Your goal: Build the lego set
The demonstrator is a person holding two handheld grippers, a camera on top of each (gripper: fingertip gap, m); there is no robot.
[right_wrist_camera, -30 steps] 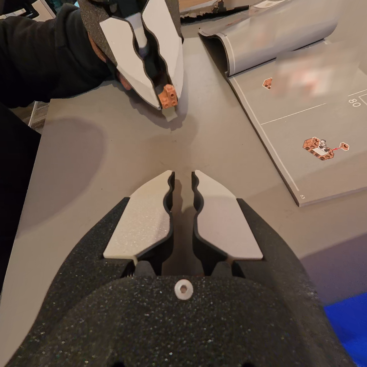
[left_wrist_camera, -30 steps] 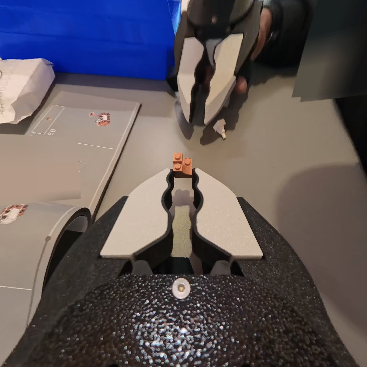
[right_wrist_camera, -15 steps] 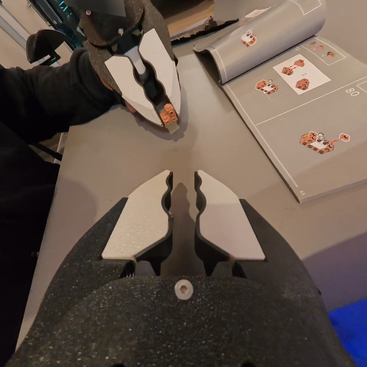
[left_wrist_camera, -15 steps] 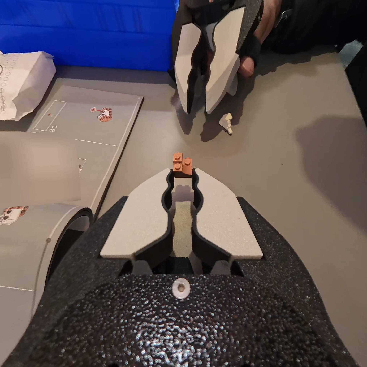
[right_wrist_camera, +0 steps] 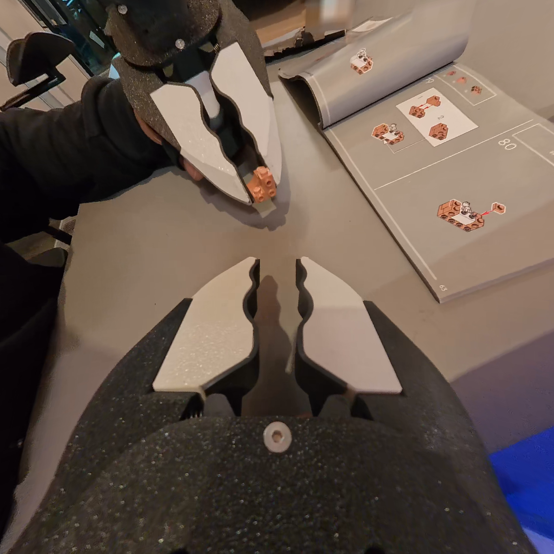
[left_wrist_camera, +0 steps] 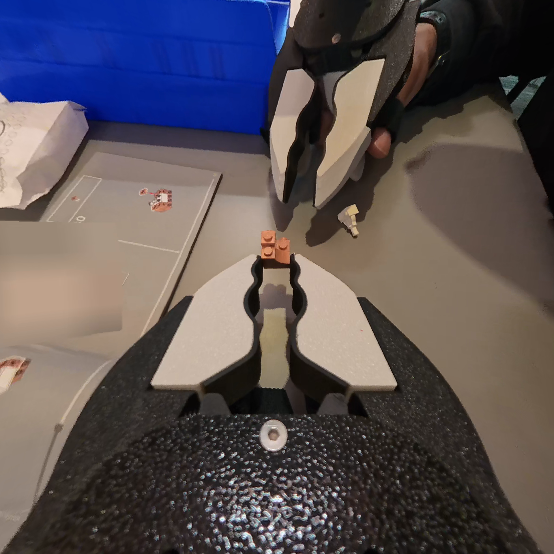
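The left gripper (left_wrist_camera: 275, 259) has its jaws narrowed on a small orange-brown brick assembly (left_wrist_camera: 275, 249), pinched at the very tips, with a pale flat plate (left_wrist_camera: 272, 344) lying under it between the fingers, low over the grey surface (left_wrist_camera: 419, 299). The right gripper (right_wrist_camera: 277, 263) faces it, jaws parted a little and bare. Just beside the right gripper's tips lies a small cream-white piece (left_wrist_camera: 349, 218) on the surface. An open instruction booklet (right_wrist_camera: 449, 186) lies to one side, with a crumpled white paper bag (left_wrist_camera: 33, 150) and a blue bin (left_wrist_camera: 135, 60) beyond it.
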